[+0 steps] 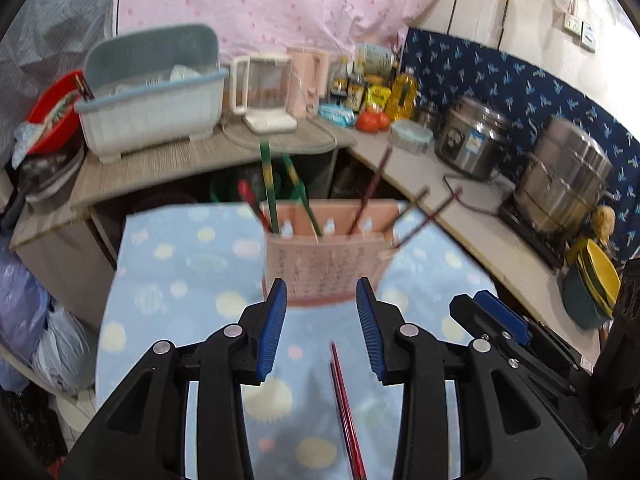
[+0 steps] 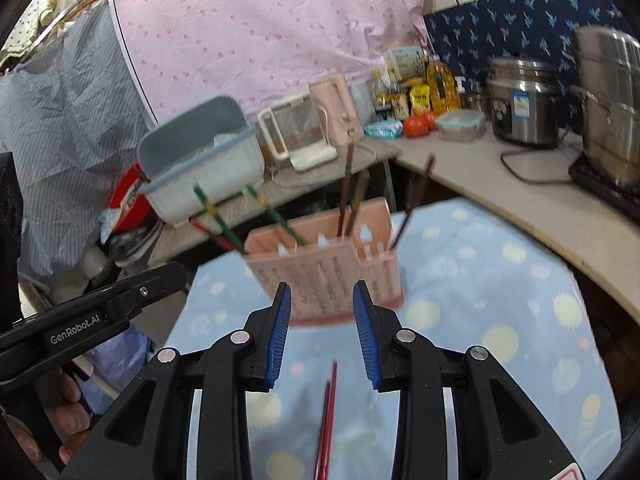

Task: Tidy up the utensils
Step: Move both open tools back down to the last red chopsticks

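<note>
Cluttered kitchen counters run along the back and right of both views, behind a small table covered by a blue spotted cloth (image 1: 168, 280). At the centre of each frame a pink slotted holder (image 1: 324, 268) stands on that cloth, with green, red and dark chopsticks (image 1: 268, 184) leaning out of its compartments.

A pair of red chopsticks (image 1: 346, 412) lies flat on the cloth at the lower centre, seen below and between the jaws of each tool. The left gripper (image 1: 322, 332) is held with its blue pads apart and nothing between them; the right gripper (image 2: 322, 336) is likewise parted and empty. Neither is touching the pair.

The step in hand is judged to be the pickup of the red pair for placing in the holder. It would be done well if one tool were lowered over the sticks with the pads squarely on either side, so that both are caught together and not scissored apart. Thin sticks on soft cloth may roll or sink, so a low, level approach is advised. The holder looks light and could tip when the sticks are dropped in; it might be steadied by the other tool.

Further back, a pale blue dish rack (image 1: 156, 92) sits at the upper left, a steel rice cooker (image 1: 472, 140) and large pot (image 1: 568, 176) at the right, beneath pink dotted and navy fabric.
</note>
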Demonstrator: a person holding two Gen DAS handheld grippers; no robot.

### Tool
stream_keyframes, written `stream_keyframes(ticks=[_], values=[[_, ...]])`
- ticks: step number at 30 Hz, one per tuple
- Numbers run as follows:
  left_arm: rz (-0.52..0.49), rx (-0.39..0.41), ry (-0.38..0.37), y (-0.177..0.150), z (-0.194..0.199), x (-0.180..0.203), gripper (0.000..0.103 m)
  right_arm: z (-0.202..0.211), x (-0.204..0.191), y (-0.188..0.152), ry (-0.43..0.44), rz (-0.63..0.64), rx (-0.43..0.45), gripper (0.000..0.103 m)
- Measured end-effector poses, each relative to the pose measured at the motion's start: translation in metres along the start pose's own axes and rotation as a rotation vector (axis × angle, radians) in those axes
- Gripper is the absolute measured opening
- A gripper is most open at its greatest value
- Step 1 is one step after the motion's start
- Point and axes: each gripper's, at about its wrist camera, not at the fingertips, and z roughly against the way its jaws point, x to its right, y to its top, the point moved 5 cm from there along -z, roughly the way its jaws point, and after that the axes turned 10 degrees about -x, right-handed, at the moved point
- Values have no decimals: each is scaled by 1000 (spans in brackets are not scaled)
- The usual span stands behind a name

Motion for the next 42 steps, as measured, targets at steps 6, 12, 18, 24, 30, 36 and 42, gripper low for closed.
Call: stream_keyframes(ticks=[6, 12, 18, 24, 30, 36, 42], values=[[3, -114, -27, -70, -21, 4, 34, -1, 15, -73, -36, 7, -109, 32], [24, -216, -32, -137, -42, -1, 34, -12, 14, -140, -45, 40, -229, 32], [35, -290, -11, -189, -57, -5, 34, -25, 7, -182, -43, 73, -308, 32], [50, -325, 16, -213, -61, -15, 34, -33, 4, -198, -42, 90, -342, 32], [57, -341, 34, -223, -63, -22, 34, -39, -3, -205, -42, 118, -360, 32], [51, -342, 42, -223, -64, -22, 34, -44, -2, -207, -47, 120, -364, 32], [45, -345, 43, -224, -66, -21, 34, -44, 7, -206, -52, 102, -362, 30]])
